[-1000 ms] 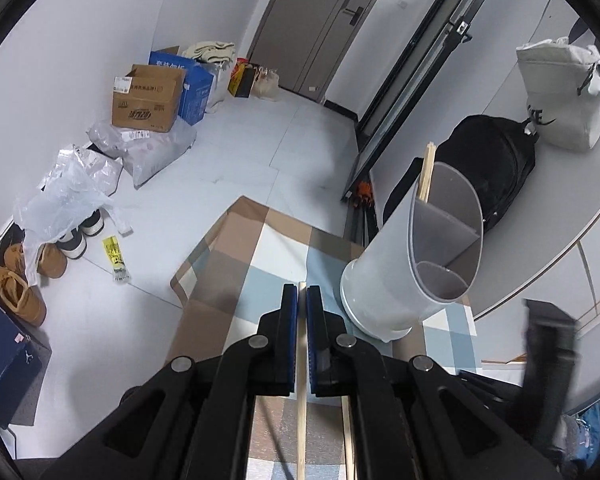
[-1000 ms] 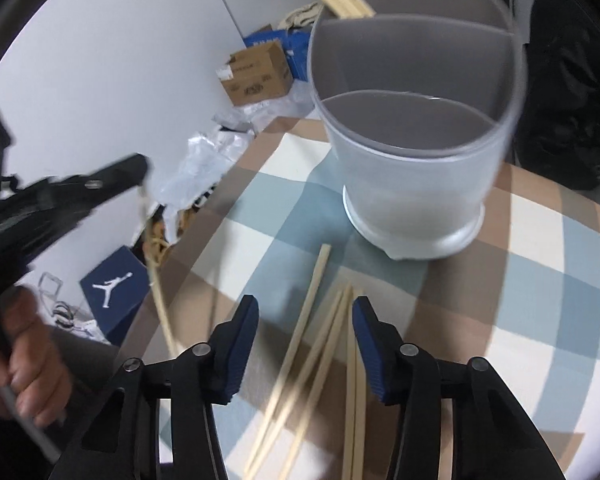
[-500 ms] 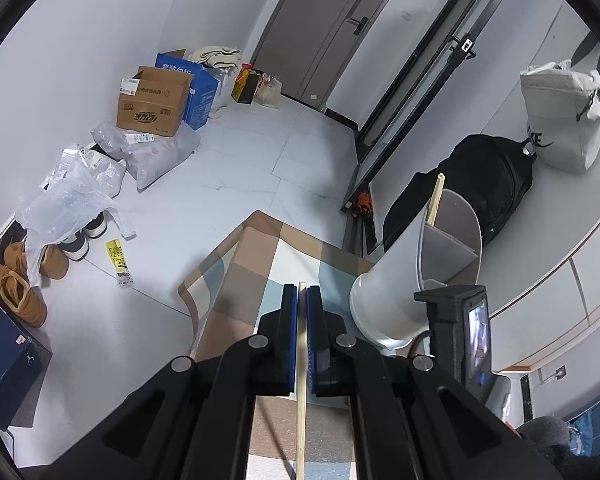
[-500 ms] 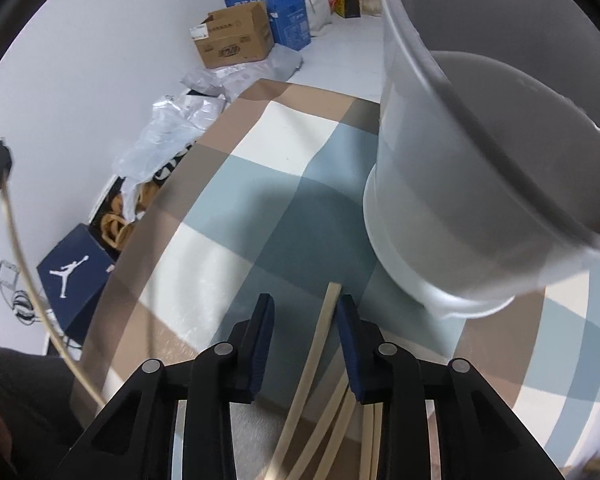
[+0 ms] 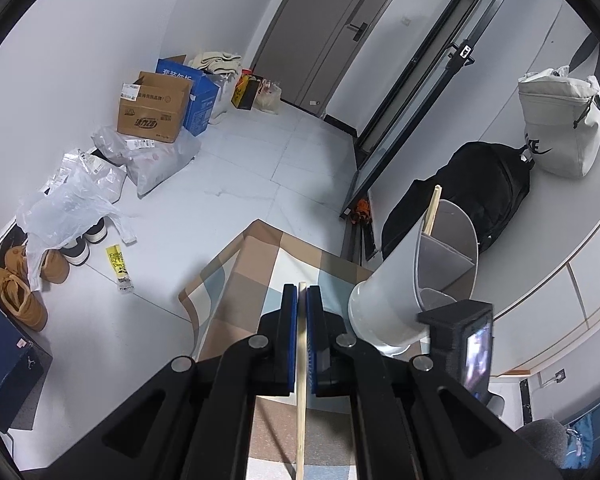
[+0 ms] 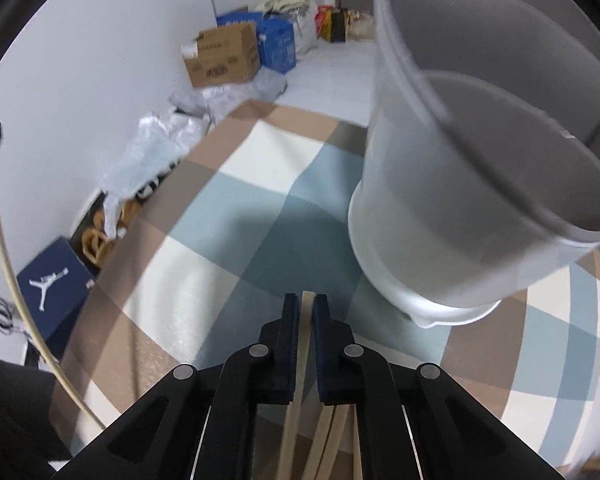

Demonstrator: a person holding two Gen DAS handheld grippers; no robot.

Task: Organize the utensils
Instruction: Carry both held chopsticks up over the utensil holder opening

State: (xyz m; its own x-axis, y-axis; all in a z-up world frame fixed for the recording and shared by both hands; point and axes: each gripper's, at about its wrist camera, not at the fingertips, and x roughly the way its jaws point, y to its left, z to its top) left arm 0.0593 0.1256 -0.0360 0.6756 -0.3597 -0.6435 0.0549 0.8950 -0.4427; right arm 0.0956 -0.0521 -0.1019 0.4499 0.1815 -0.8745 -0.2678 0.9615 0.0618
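The right tongs [image 6: 306, 308] are clenched on a wooden chopstick [image 6: 305, 320] whose tip pokes out just past the pads, with more loose chopsticks [image 6: 328, 436] lying on the checked tabletop [image 6: 204, 280] beneath them. The left tongs [image 5: 302, 300] are likewise clenched on a single chopstick [image 5: 301, 360], held above the tabletop's near edge. Just beyond both stands the grey divided utensil holder [image 6: 480, 184], upright on the tabletop, with chopsticks [image 5: 433, 210] already in its far compartment. Farther off, a cardboard box [image 5: 152, 110] sits on the floor by the wall.
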